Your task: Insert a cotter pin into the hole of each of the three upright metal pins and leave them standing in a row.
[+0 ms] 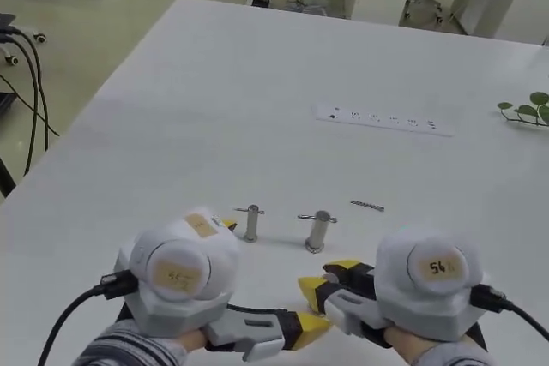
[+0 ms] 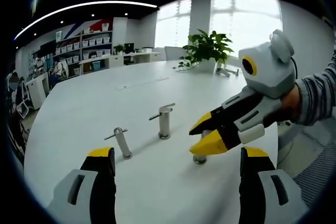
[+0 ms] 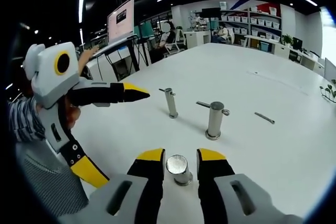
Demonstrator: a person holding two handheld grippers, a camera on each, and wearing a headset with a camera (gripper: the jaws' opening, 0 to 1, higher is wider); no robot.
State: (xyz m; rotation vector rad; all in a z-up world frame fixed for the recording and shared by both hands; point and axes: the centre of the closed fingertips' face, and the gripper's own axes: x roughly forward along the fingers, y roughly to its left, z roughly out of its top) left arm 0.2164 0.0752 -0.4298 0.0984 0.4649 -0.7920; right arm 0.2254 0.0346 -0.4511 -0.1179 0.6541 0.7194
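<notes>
Two upright metal pins [image 1: 251,222] [image 1: 317,231] stand side by side on the white table [image 1: 257,109], each with a cotter pin through its top. They appear again as the nearer pin [image 2: 122,142] and the farther pin [image 2: 165,123]. A third pin [image 3: 177,169], with no cotter pin visible in it, stands between my right gripper's [image 3: 181,162] jaws, which are shut on it. My left gripper [image 2: 178,161] is wide open, empty and faces the right gripper [image 2: 206,137] from close by. A loose cotter pin [image 1: 367,206] lies behind the row.
A white power strip [image 1: 382,120] lies across the middle of the table. A small plant [image 1: 527,111] sits at the right edge. Desks, chairs and shelves stand beyond the table.
</notes>
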